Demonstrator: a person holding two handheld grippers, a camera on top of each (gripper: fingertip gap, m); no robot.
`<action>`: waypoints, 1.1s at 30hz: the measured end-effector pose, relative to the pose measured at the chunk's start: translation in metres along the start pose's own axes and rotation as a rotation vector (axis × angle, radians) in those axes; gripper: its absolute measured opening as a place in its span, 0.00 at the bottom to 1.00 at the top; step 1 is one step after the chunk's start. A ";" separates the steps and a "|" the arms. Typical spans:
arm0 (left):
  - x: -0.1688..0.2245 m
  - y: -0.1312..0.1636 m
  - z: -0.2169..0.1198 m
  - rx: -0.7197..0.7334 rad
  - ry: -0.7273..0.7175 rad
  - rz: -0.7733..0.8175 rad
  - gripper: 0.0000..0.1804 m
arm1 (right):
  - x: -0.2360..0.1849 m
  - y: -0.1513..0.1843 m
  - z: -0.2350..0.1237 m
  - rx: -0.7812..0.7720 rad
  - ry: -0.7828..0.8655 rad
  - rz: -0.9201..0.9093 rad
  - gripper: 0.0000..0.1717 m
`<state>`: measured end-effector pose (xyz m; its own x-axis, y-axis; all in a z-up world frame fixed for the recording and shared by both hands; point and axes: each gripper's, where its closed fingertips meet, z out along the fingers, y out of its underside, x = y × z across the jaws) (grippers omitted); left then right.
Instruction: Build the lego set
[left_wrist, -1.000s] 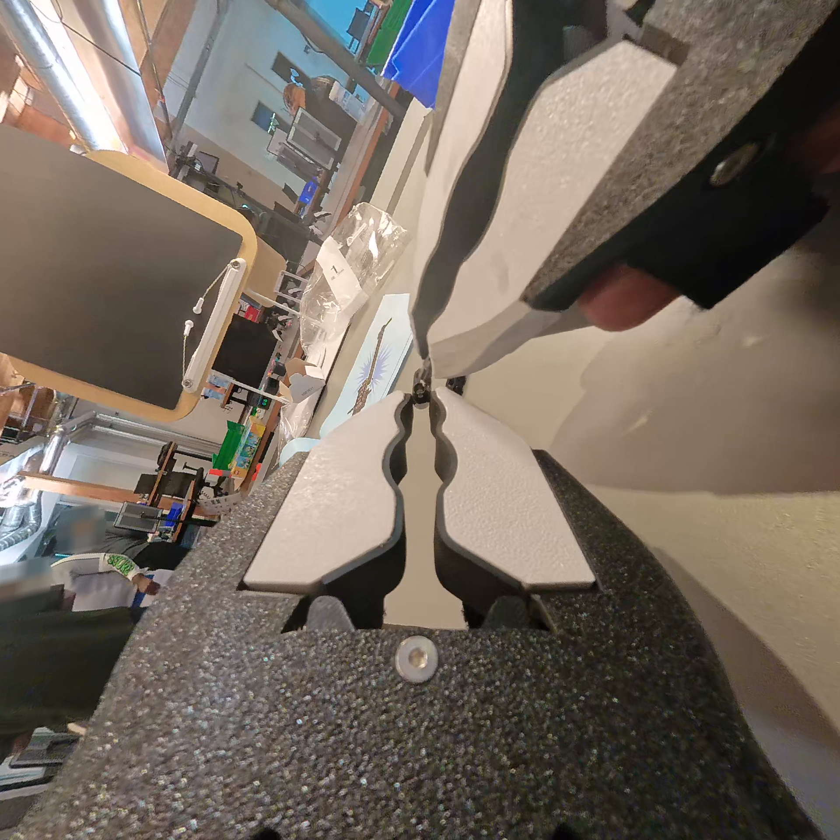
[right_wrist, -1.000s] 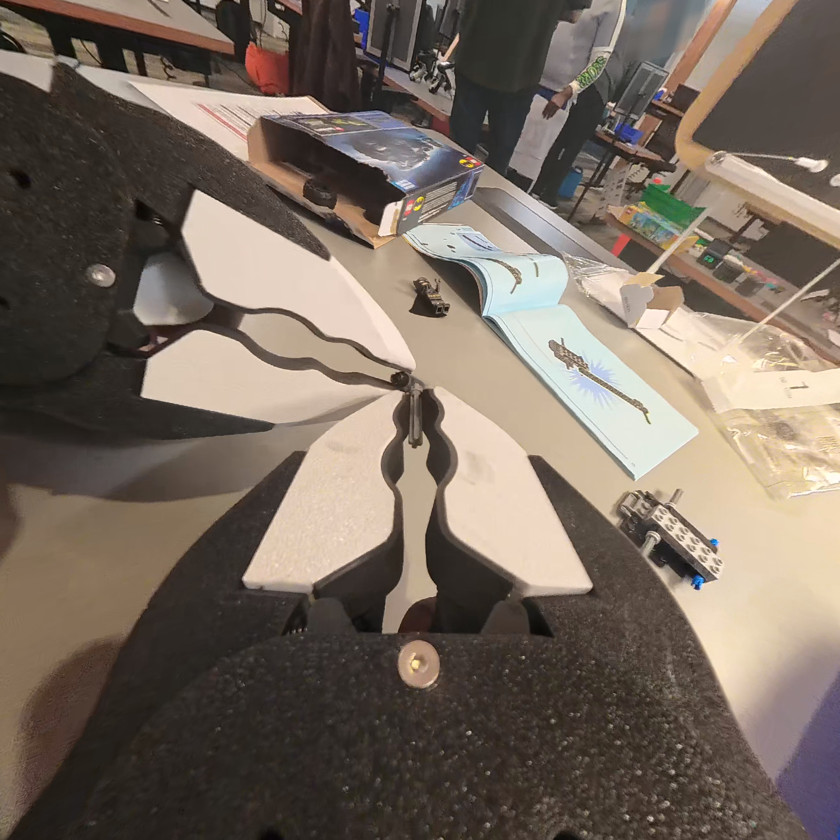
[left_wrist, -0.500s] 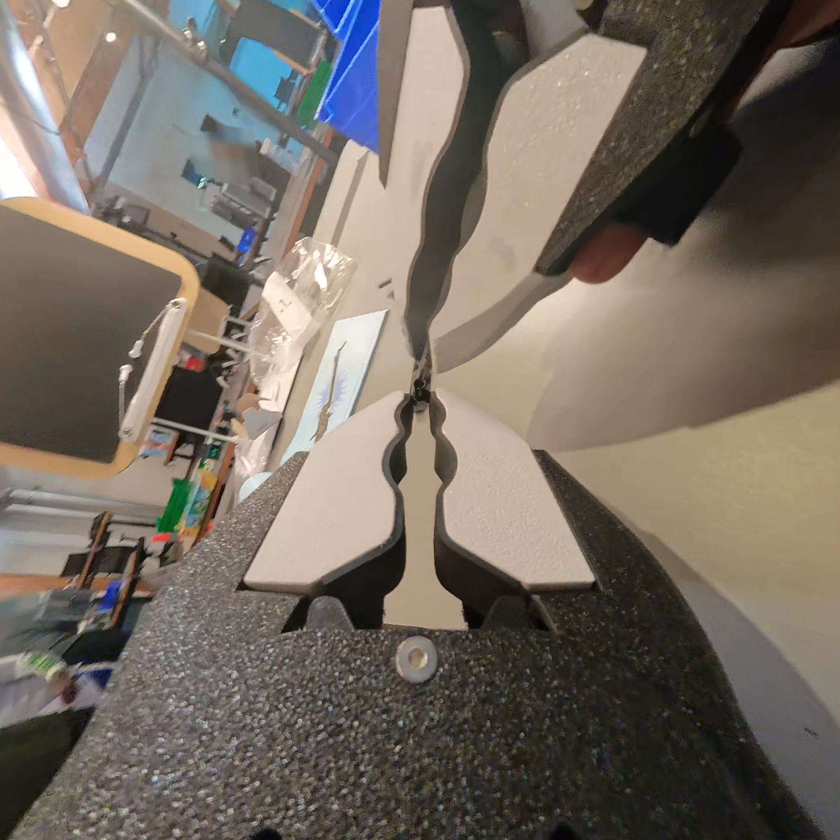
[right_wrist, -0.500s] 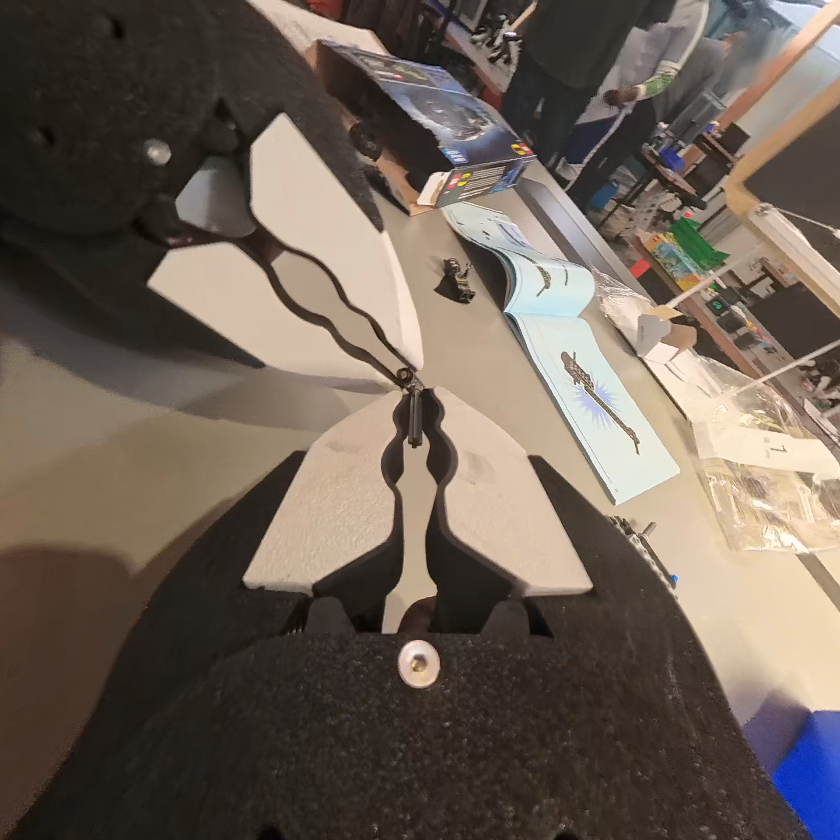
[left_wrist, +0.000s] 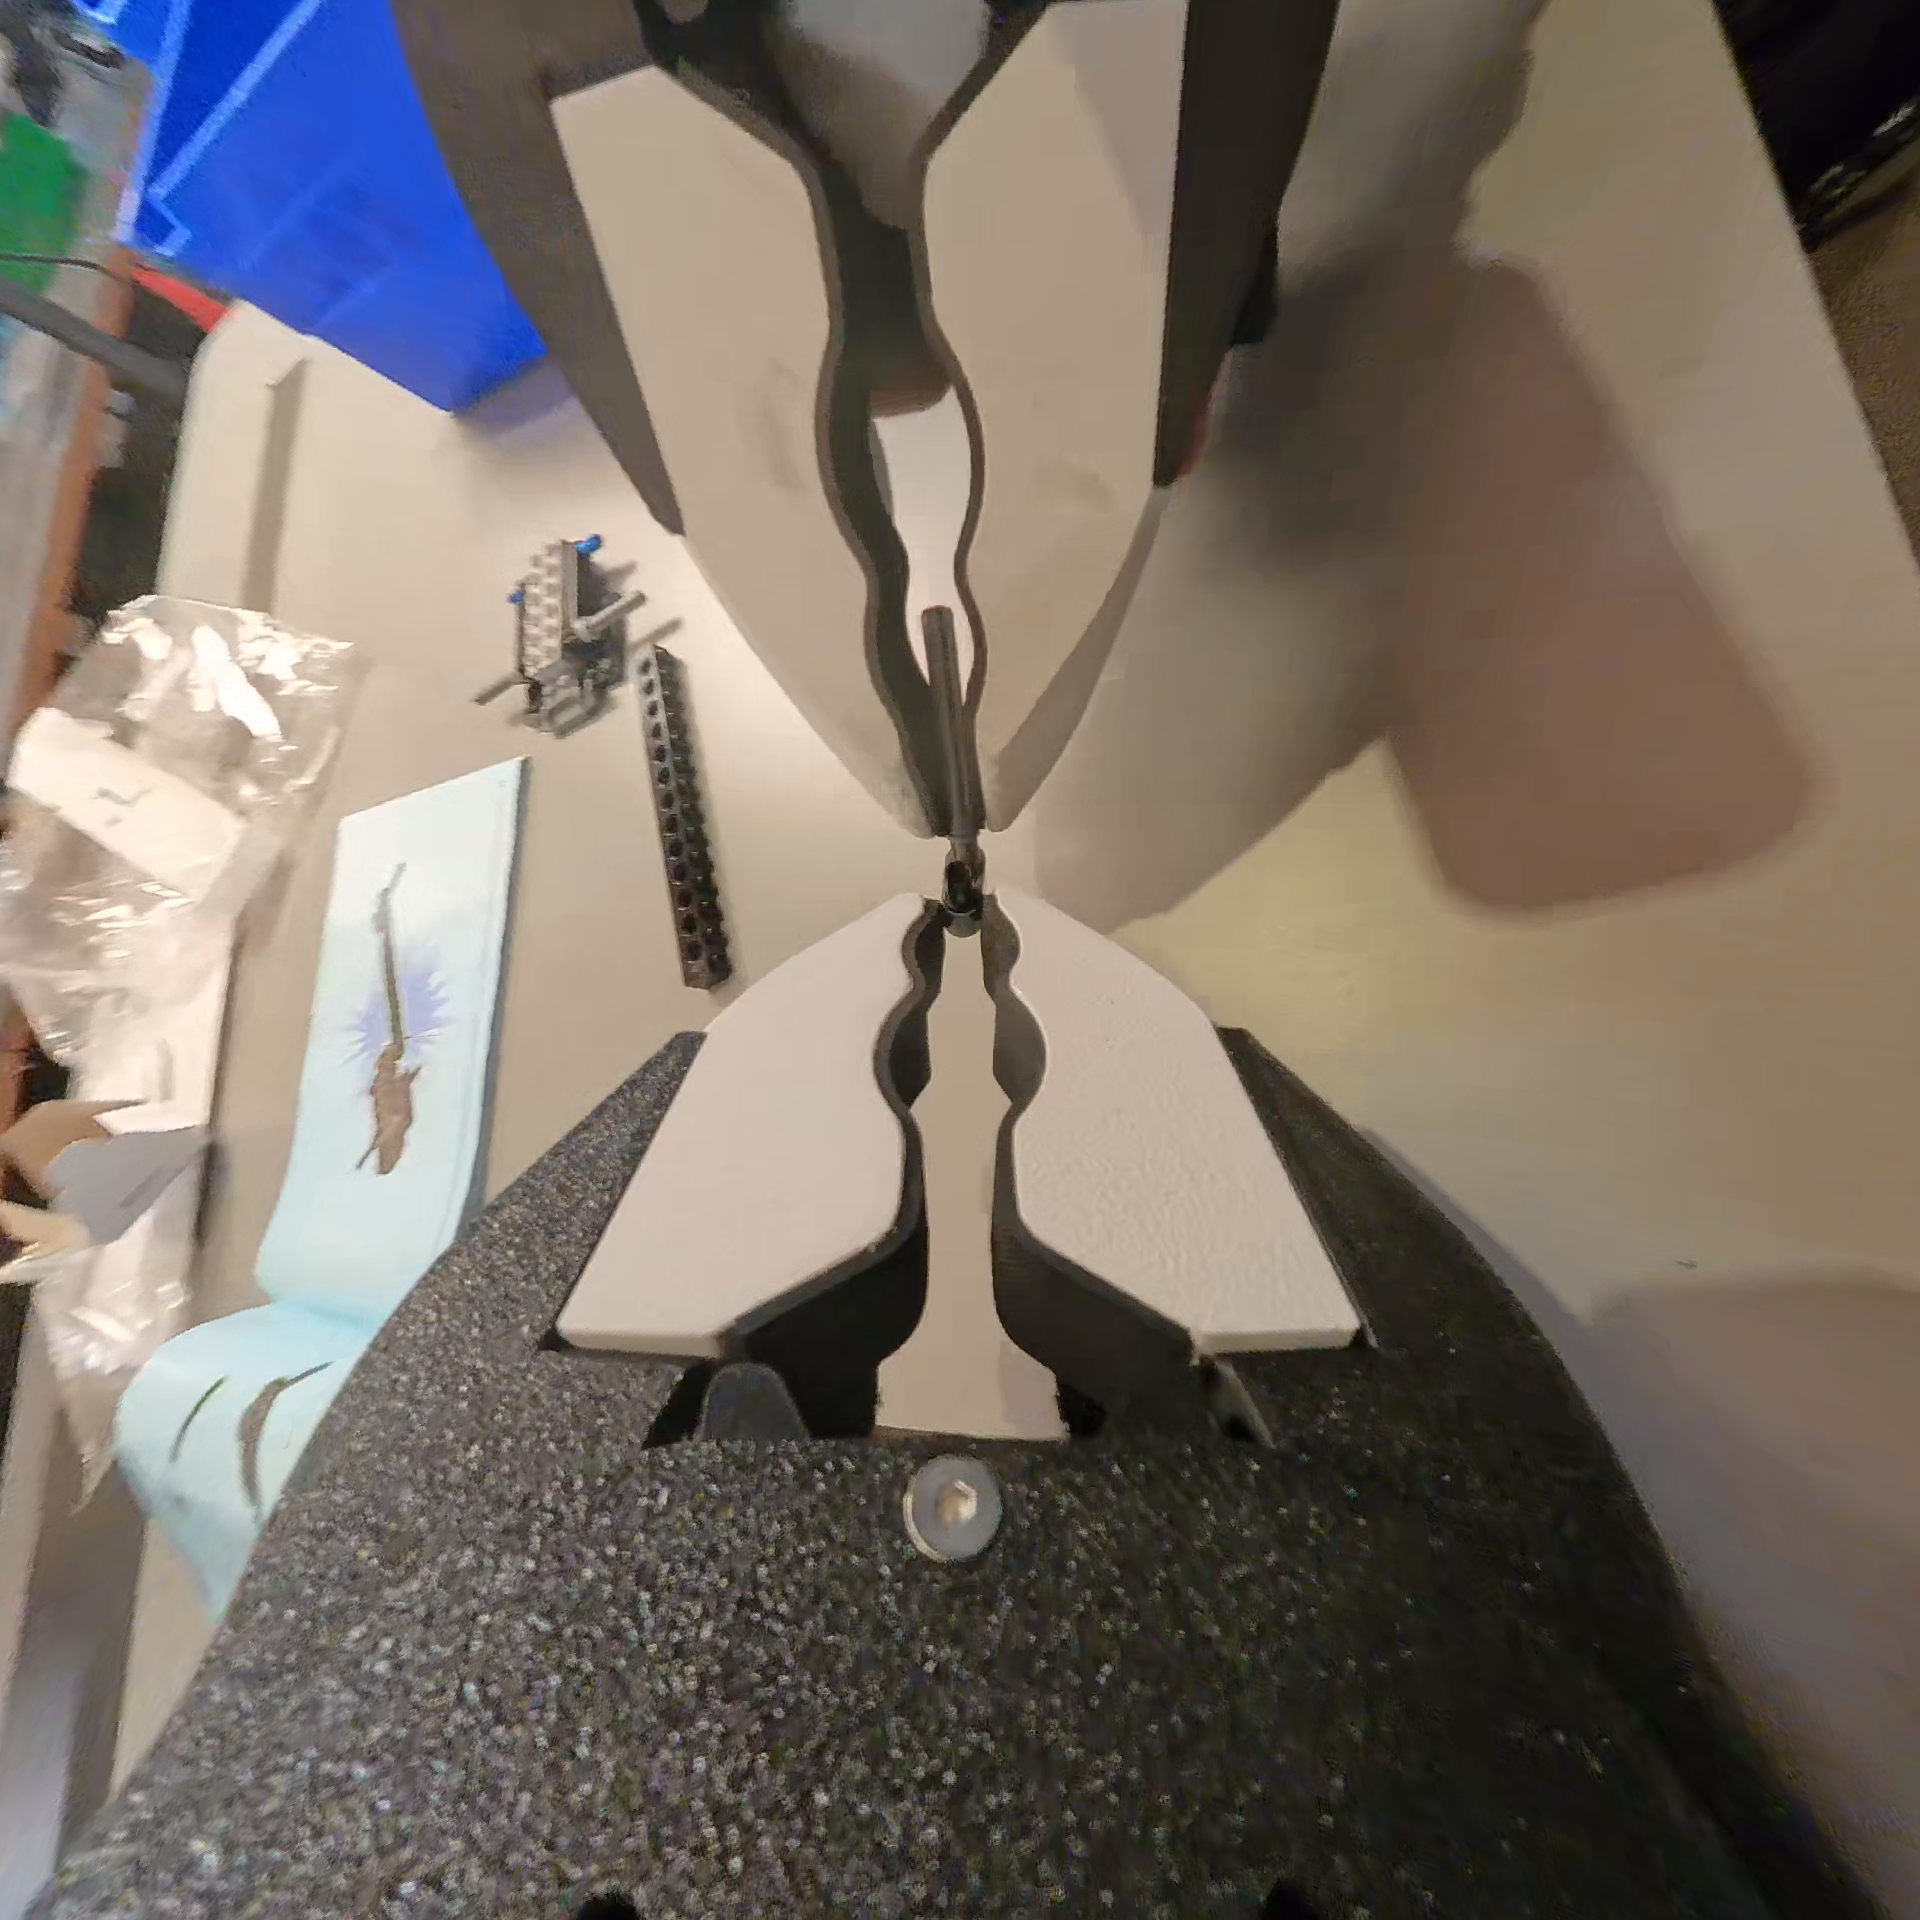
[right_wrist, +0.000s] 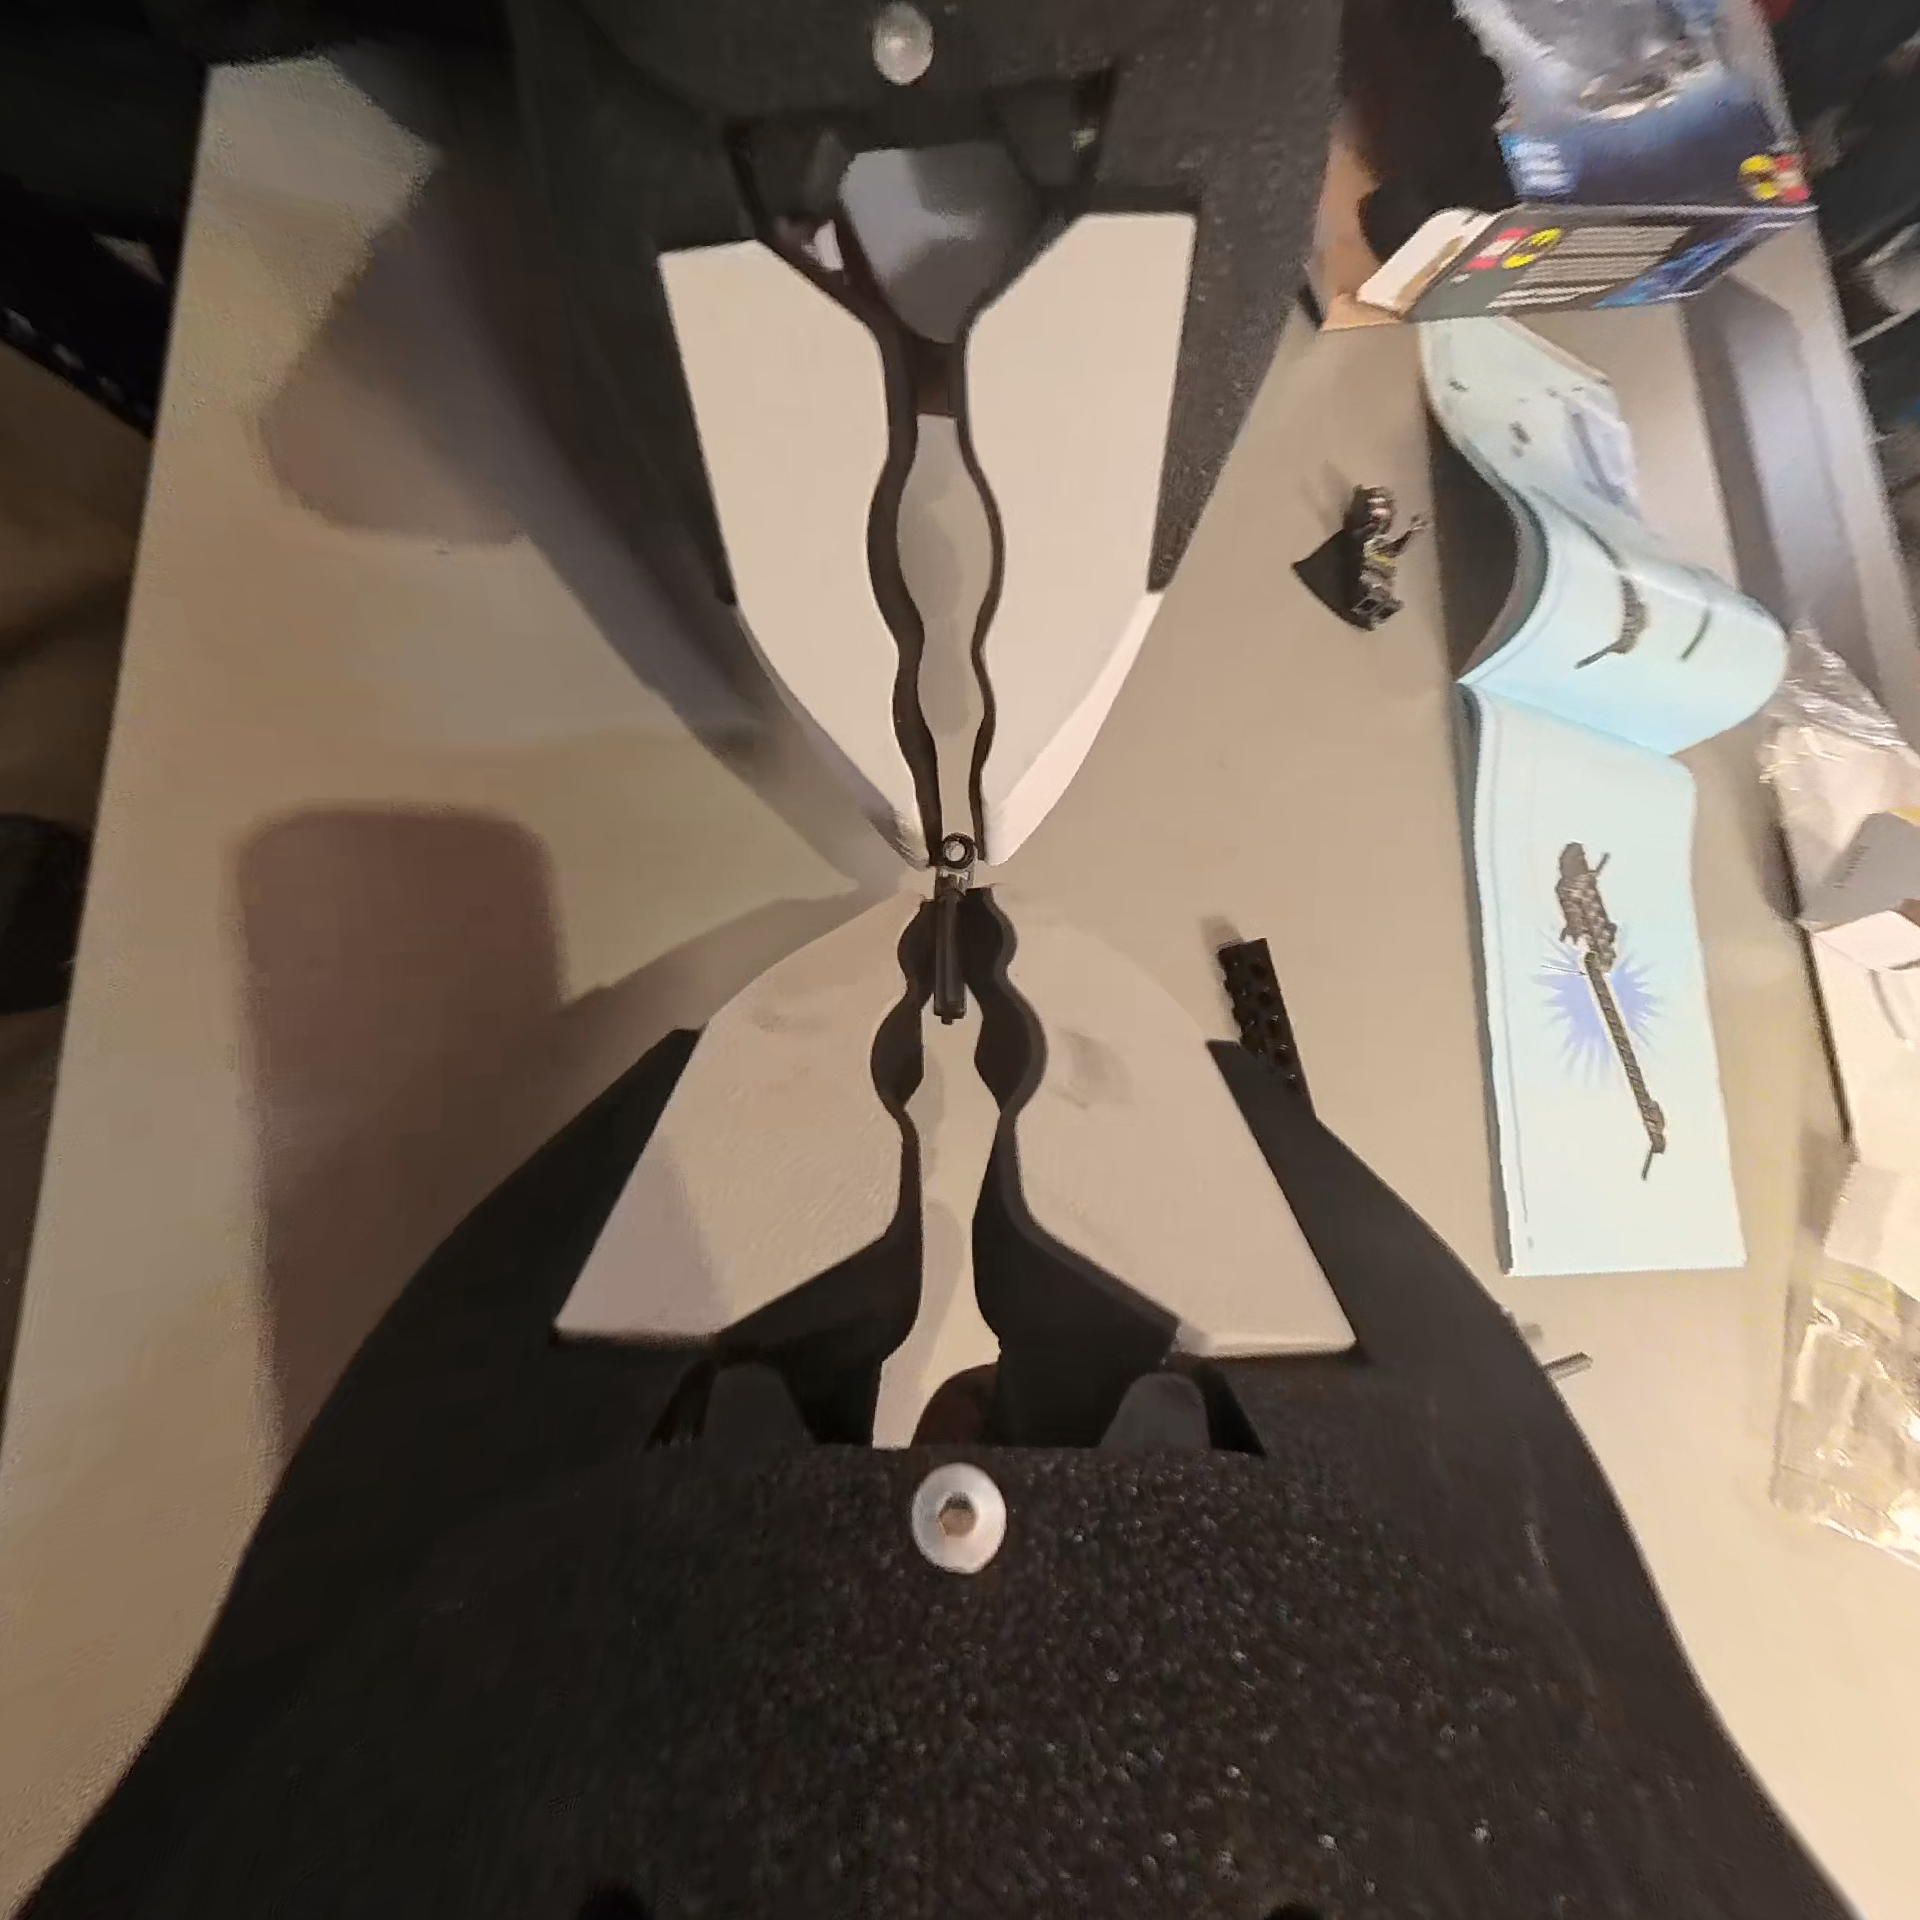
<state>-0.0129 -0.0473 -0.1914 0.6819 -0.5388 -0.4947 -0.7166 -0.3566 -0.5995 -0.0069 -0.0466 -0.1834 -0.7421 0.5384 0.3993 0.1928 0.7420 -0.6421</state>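
Note:
In the left wrist view, my left gripper (left_wrist: 958, 914) is shut on a small black connector (left_wrist: 961, 902) pinched at its fingertips. My right gripper (left_wrist: 956, 821) comes in from the top, tip to tip with it, shut on a thin dark grey axle (left_wrist: 948, 717). The axle's end meets the connector. In the right wrist view, my right gripper (right_wrist: 951, 906) holds the axle (right_wrist: 948, 961) along its jaws. The left gripper (right_wrist: 954, 844) opposite holds the ring-shaped connector (right_wrist: 954, 852). Both hover above the beige table (right_wrist: 416, 727).
A long black beam with holes (left_wrist: 686, 821) lies on the table beside a small grey assembly with blue pins (left_wrist: 566, 634). A light blue booklet (right_wrist: 1600, 1039), clear plastic bags (left_wrist: 135, 831), a dark box (right_wrist: 1621, 239), a small black part (right_wrist: 1371, 561) and a blue bin (left_wrist: 343, 208) are nearby.
Both grippers have tilted down over the table, staying tip to tip. Each keeps its piece; the axle and connector stay lined up end to end.

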 end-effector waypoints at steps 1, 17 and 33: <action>0.001 0.001 0.001 -0.003 0.032 -0.008 0.04 | -0.001 0.001 0.001 -0.014 -0.023 0.001 0.03; 0.013 0.010 0.008 0.011 0.364 -0.249 0.04 | -0.009 0.015 0.016 -0.127 -0.258 0.037 0.03; 0.019 0.018 0.020 -0.006 0.368 -0.315 0.04 | -0.010 0.019 0.022 -0.078 -0.271 0.096 0.03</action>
<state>-0.0099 -0.0483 -0.2244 0.7692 -0.6381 -0.0335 -0.4853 -0.5493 -0.6803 -0.0100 -0.0466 -0.2144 -0.8602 0.4894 0.1432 0.3115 0.7267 -0.6123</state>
